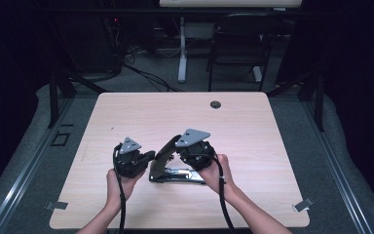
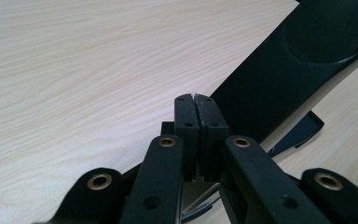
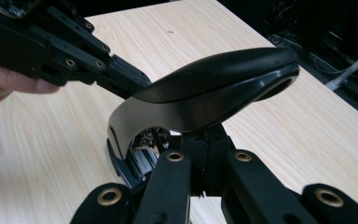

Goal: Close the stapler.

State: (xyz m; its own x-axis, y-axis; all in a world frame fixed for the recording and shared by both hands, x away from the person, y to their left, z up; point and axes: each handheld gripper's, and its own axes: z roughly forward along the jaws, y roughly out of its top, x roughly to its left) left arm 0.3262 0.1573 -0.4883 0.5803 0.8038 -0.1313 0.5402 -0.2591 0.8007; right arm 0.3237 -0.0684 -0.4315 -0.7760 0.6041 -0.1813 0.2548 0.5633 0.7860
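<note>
Left gripper (image 2: 196,100) clenched empty, tips nudging the stapler (image 1: 175,168) lid at mid-table, likely to swing it open; right gripper (image 3: 205,140) clamped shut underneath, propping the raised lid.

Left gripper (image 1: 148,156), held in the left hand (image 1: 117,183), points toward the right gripper; its jaws are pressed fully together, nothing between them. Right gripper (image 1: 171,155), held in the right hand (image 1: 217,175), points back toward the left one, jaws likewise closed. Both forearms enter from the near edge.
</note>
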